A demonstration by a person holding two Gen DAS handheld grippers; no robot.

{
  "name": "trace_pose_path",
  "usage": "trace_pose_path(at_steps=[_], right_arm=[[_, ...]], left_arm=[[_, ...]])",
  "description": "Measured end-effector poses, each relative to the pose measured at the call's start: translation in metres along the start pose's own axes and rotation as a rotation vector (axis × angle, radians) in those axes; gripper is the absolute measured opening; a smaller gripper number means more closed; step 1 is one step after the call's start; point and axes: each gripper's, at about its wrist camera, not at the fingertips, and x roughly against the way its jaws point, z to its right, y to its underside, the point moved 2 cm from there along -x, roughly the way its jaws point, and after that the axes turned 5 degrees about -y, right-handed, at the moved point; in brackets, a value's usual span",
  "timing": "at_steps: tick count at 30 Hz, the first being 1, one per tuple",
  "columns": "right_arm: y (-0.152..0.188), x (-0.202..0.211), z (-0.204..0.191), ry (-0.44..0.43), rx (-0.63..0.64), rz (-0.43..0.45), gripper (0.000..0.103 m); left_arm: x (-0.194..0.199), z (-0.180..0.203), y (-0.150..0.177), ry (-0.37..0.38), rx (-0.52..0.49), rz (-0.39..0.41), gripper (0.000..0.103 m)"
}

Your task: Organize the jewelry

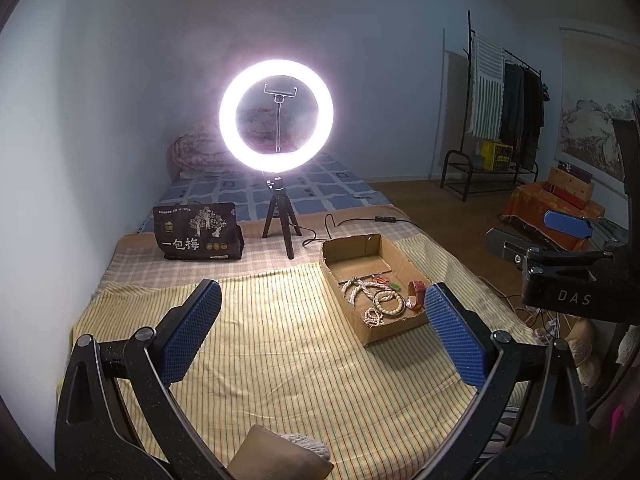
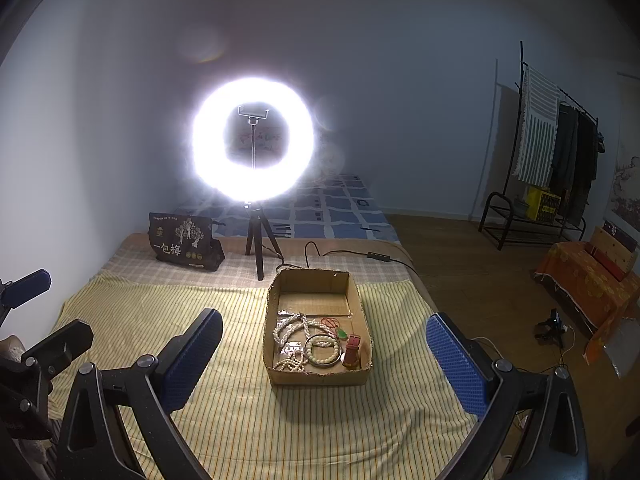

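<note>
An open cardboard box sits on the yellow striped cloth. Inside lie several pieces of jewelry: a white bead necklace, a pale bead bracelet, a red-strapped watch, a green pendant and small bead strands. My left gripper is open and empty, to the left of the box and nearer to me. My right gripper is open and empty, above the near end of the box. The right gripper also shows at the right edge of the left wrist view.
A lit ring light on a small tripod stands behind the box, its cable trailing right. A dark snack bag stands at back left. The bed edge drops to a wooden floor on the right; clothes rack beyond.
</note>
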Motion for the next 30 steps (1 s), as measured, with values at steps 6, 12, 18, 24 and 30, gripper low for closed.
trace_pose_path(at_steps=[6,12,18,24,30], right_arm=[[0.0,0.0001,0.0003,0.0,-0.001,-0.001,0.103],[0.0025,-0.0016,-0.0012,-0.002,0.0,-0.005,0.103],[0.0051,-0.0019,-0.0016,-0.004,-0.002,-0.012,0.103],[0.0045,-0.0024,-0.0015,-0.004,-0.003,-0.012,0.103],[0.005,-0.0021,-0.0015,-0.005,-0.003,-0.016,0.103]], left_arm=[[-0.0007,-0.0007,-0.0001,-0.001,-0.003,-0.001,0.103],[-0.0013,-0.0008,0.0,-0.004,-0.006,-0.006,0.103],[-0.0045,-0.0015,0.0023,-0.005,-0.016,-0.012,0.103],[-0.0036,-0.0034,0.0023,-0.012,-0.013,-0.006,0.103],[-0.0027,-0.0049,0.0023,-0.014,-0.015,0.005,0.103]])
